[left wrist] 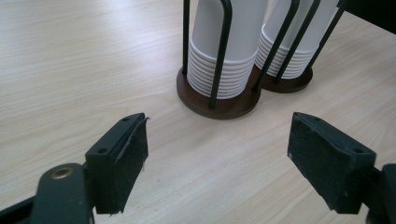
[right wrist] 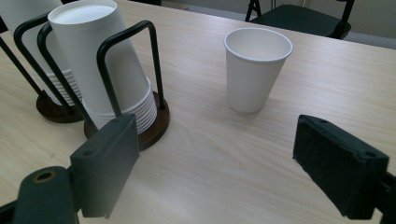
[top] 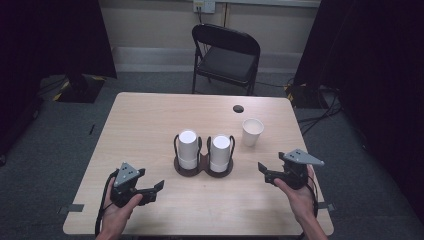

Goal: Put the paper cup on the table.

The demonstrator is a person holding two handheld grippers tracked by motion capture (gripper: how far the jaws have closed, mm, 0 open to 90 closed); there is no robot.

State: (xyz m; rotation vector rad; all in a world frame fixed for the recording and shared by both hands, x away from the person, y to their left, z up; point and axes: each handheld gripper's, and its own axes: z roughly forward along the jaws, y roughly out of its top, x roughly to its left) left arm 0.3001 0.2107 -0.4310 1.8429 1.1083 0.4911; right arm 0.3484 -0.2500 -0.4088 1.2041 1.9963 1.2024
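Observation:
Two stacks of upturned white paper cups stand in black wire holders on round brown bases at the table's middle: the left stack (top: 188, 149) (left wrist: 224, 46) and the right stack (top: 220, 152) (right wrist: 100, 65). A single white cup (top: 252, 131) (right wrist: 256, 67) stands upright to their right. My left gripper (top: 156, 191) (left wrist: 217, 158) rests low at the front left, open and empty, its jaws facing the holders. My right gripper (top: 266, 173) (right wrist: 215, 163) hovers at the front right, open and empty, with the single cup beyond its jaws and apart from them.
The light wooden table (top: 150, 120) has a round cable hole (top: 238, 108) near its far edge. A black folding chair (top: 225, 57) stands behind the table. Dark curtains hang at both sides, and cables lie on the floor at the right.

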